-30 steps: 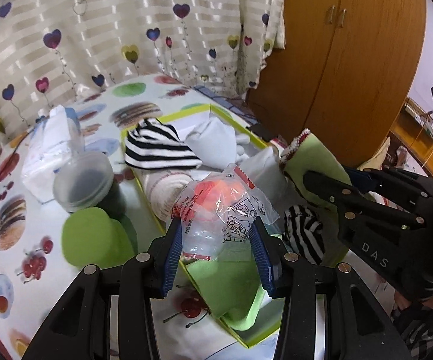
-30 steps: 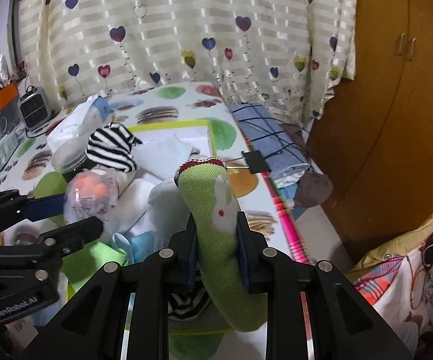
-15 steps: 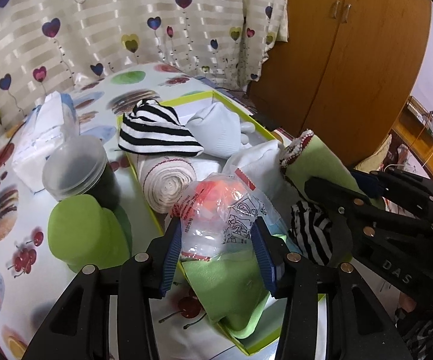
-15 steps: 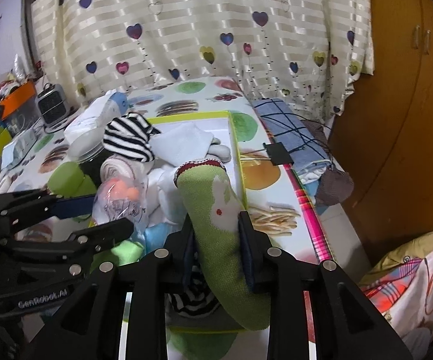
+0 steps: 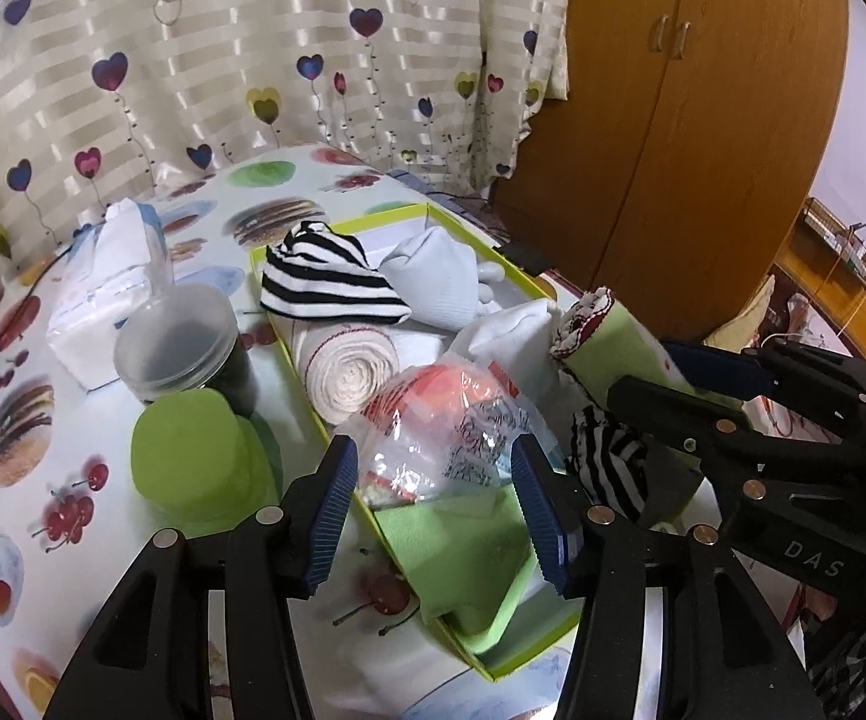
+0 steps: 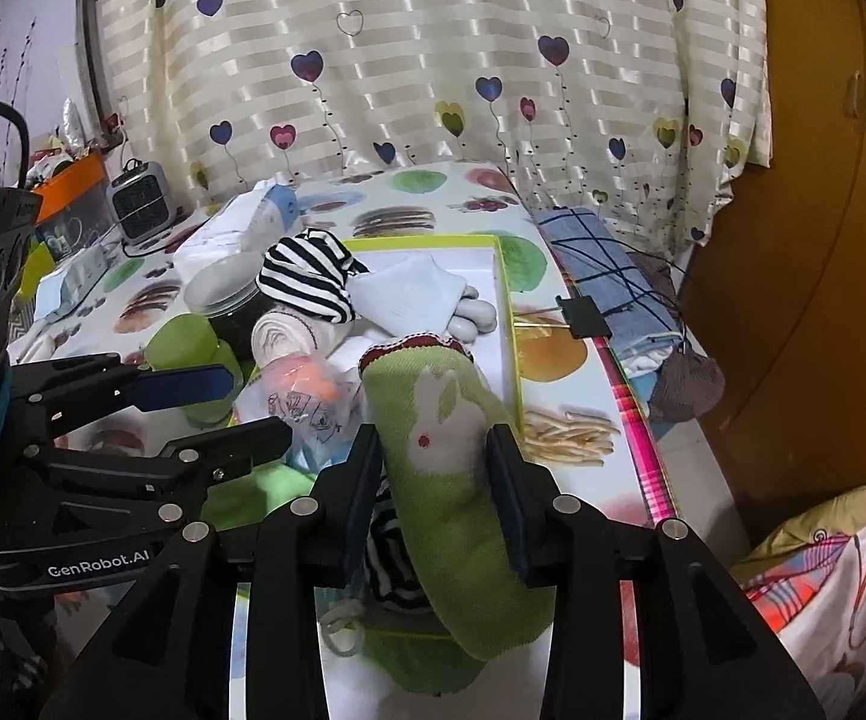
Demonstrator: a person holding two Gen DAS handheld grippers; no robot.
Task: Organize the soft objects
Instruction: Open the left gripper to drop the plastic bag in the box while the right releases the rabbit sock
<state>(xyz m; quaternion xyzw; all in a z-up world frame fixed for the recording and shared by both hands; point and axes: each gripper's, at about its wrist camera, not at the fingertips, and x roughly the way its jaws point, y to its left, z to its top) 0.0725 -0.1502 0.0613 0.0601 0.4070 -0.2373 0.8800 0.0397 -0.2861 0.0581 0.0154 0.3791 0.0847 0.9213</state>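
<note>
A lime-rimmed box (image 5: 289, 354) on the fruit-print table holds a striped black-and-white sock (image 5: 325, 282), a white cloth (image 5: 433, 282), a rolled cream cloth (image 5: 349, 372) and a green cloth (image 5: 463, 546). My left gripper (image 5: 433, 510) is opening. A clear plastic bag with something orange inside (image 5: 445, 426) rests in the box between its blue pads, with a gap on the left side. My right gripper (image 6: 433, 492) is opening too. The green rabbit sock (image 6: 439, 420) lies loose between its pads, over a striped roll (image 5: 610, 462).
Left of the box stand a tissue pack (image 5: 103, 306), a dark jar with a frosted lid (image 5: 175, 342) and a green cup (image 5: 193, 456). Folded blue plaid cloth (image 6: 607, 276) and a black clip (image 6: 583, 318) lie at the table's right edge. A wooden wardrobe (image 5: 703, 120) stands beyond.
Both pairs of jaws have widened. The bag and the green sock, squeezed a second ago, now sit slack between the pads. Neither hand has shifted much.
</note>
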